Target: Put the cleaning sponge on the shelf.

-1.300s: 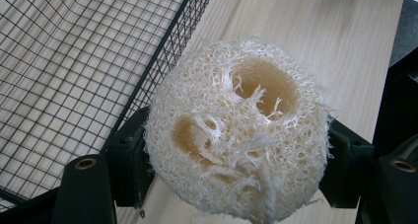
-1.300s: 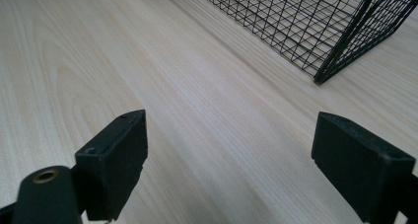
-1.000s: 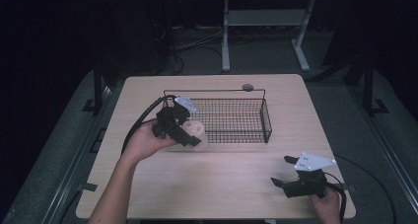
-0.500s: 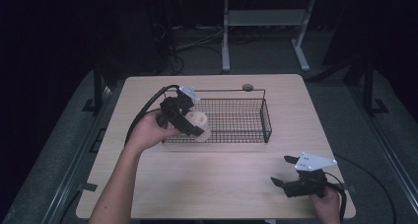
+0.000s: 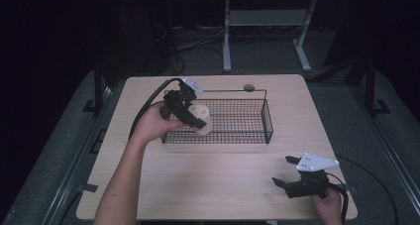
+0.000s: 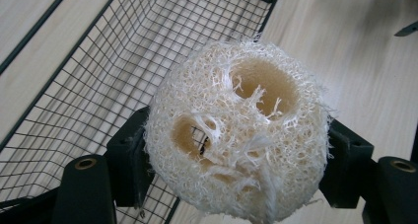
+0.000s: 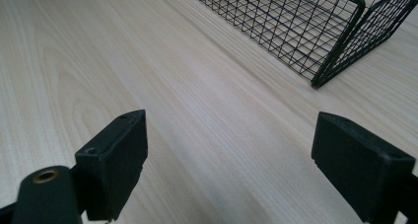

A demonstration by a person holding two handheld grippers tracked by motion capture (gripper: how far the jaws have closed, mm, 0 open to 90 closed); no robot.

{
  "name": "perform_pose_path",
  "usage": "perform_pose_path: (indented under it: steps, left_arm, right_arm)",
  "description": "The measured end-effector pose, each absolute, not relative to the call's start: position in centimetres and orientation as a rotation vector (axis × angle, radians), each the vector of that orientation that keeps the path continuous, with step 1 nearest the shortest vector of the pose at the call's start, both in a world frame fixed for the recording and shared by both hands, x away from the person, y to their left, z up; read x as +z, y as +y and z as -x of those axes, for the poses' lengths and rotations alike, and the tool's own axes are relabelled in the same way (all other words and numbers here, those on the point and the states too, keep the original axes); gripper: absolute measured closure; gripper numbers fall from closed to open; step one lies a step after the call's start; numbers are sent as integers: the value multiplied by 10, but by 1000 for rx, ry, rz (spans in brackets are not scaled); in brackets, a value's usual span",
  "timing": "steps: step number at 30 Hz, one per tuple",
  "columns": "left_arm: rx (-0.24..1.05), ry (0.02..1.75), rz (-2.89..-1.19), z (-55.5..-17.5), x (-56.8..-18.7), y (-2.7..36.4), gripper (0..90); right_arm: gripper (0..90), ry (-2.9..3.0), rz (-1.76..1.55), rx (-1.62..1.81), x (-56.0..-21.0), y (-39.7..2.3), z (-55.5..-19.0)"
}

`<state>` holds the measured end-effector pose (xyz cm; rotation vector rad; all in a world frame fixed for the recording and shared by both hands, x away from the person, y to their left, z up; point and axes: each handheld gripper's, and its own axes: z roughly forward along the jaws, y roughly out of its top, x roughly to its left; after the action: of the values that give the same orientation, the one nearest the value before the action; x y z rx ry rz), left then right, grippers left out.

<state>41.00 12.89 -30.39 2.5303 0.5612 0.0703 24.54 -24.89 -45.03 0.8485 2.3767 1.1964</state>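
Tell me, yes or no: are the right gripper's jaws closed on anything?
No, the right gripper has its jaws spread wide, with bare table between them.

A lab: bare table (image 5: 218,185), floor cables (image 5: 198,41), dark surroundings.

A pale, fibrous loofah sponge (image 6: 236,135), round with two large hollow holes in its face, is gripped on both sides by the left gripper (image 5: 190,117) above the left end of a black wire basket (image 5: 247,136) near the table's far edge.
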Motion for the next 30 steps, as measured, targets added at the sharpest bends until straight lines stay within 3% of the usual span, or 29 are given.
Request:
perform_pose_path:
  steps: [30]
  left_arm:
    - [71, 672, -2512, -450, -333, 123, 276]
  right_arm:
    - [134, 2366, -864, 1231, -448, -250, -245]
